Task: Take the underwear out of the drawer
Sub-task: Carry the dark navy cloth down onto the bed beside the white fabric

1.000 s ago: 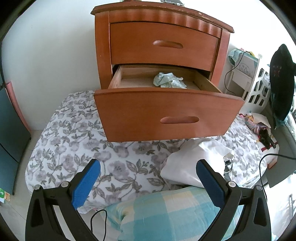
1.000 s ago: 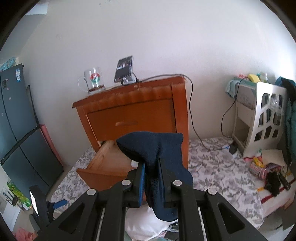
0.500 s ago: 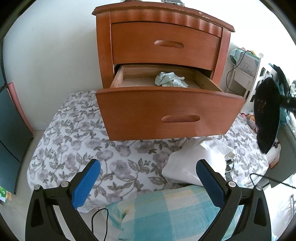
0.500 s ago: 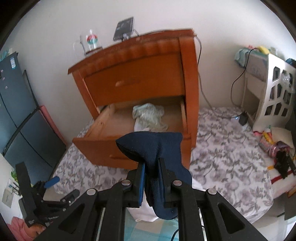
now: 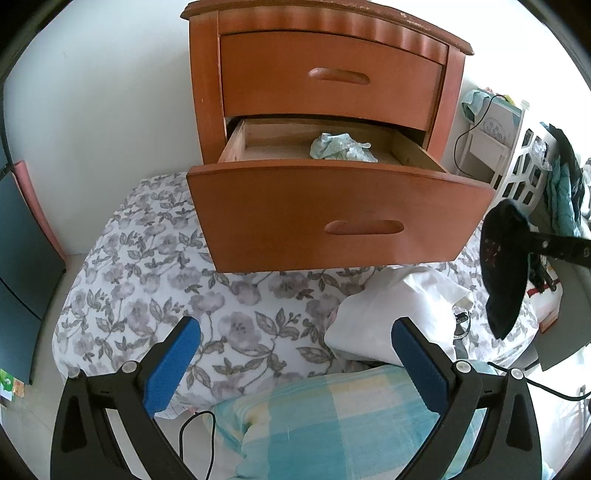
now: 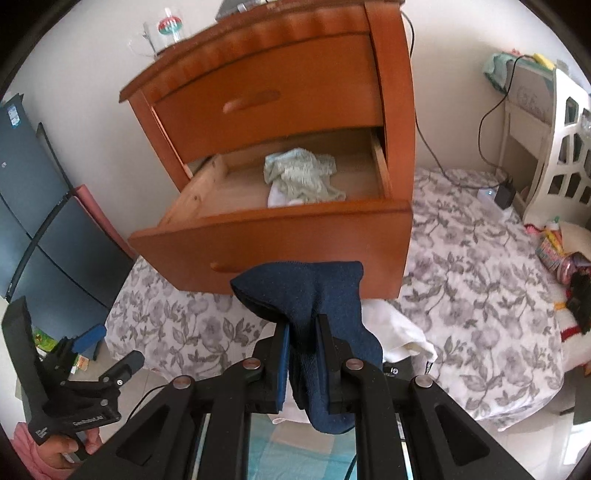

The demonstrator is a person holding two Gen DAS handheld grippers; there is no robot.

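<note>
A wooden nightstand has its lower drawer (image 5: 343,218) (image 6: 280,236) pulled out. Inside lies a crumpled pale green garment (image 5: 341,147) (image 6: 301,177). My right gripper (image 6: 303,334) is shut on a dark navy piece of underwear (image 6: 314,295), which hangs in front of the drawer over the bed; in the left wrist view the same dark garment (image 5: 504,269) dangles at the right edge. My left gripper (image 5: 295,356) is open with nothing between its blue pads, low over the floral bedding. It also appears at the lower left of the right wrist view, as the left gripper (image 6: 107,349) held by a hand.
The floral bedsheet (image 5: 155,280) (image 6: 480,280) carries a white pillow (image 5: 399,317) and a checked blue cushion (image 5: 343,421). A white lattice shelf (image 6: 557,155) with cables stands right. A dark cabinet (image 6: 33,206) is left. A glass mug (image 6: 166,33) tops the nightstand.
My right gripper has tilted down and moved toward the open drawer with the navy underwear still clamped. In the left wrist view the dangling garment has dropped lower. The left gripper has barely moved.
</note>
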